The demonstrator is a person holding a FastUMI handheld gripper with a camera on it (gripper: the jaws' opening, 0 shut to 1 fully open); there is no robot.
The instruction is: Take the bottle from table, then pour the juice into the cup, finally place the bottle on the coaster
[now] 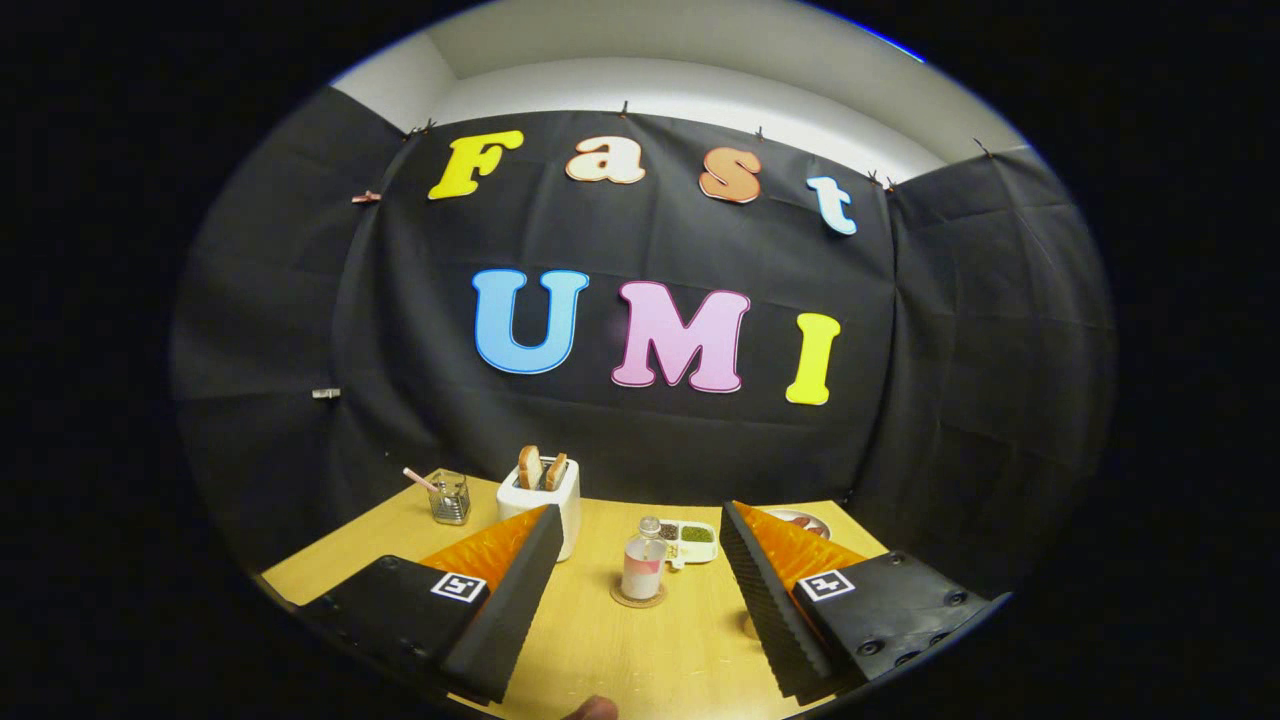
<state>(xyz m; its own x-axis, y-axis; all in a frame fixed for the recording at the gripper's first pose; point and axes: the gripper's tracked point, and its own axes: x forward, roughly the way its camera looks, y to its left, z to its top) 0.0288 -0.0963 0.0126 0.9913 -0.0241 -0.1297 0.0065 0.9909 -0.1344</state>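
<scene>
A small clear bottle [644,564] with pink juice in its lower half and a silver cap stands upright on a round cork coaster [638,598] on the wooden table [640,650]. It lies beyond my gripper [640,520], seen through the gap between the two fingers. The gripper is open, its fingers spread wide with nothing between them. A glass cup [450,497] with a pink straw stands far off to the left, beyond the left finger [520,590]. Most of the table on the right is hidden by the right finger [770,590].
A white toaster [541,500] with two bread slices stands behind the left finger. A white divided dish [689,540] with seeds sits just behind the bottle. A plate [800,522] peeks out past the right finger. A fingertip [592,709] shows at the table's near edge.
</scene>
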